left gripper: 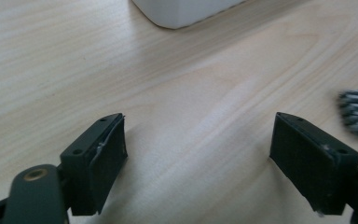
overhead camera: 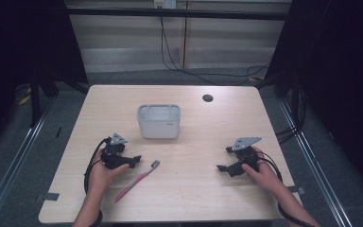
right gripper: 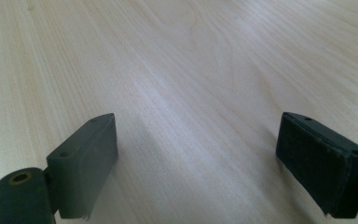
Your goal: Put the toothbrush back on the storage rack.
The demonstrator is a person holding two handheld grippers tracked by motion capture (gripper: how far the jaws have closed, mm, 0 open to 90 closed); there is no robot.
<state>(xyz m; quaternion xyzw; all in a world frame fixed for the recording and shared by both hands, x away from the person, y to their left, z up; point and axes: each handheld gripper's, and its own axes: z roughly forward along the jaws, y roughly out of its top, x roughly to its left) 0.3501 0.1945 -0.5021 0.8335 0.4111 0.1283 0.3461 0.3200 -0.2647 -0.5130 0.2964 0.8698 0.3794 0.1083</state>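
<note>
Lying flat on pale woodgrain table (overhead camera: 194, 189), slim pink toothbrush (overhead camera: 134, 183) w/ grey bristles is seen just beside left gripper (overhead camera: 137, 160), jaws spread wide, nothing between; right gripper (overhead camera: 220, 169) likewise spread; grey rectangular plastic bin (overhead camera: 159, 121) behind.

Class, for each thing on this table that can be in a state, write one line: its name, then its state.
Left gripper: open, nothing between the jaws.
Right gripper: open, nothing between the jaws.
Pink toothbrush: lying flat on the table, not held, bristle end beside the left gripper.
Grey container: upright, open top; inside too unclear to tell.
</note>
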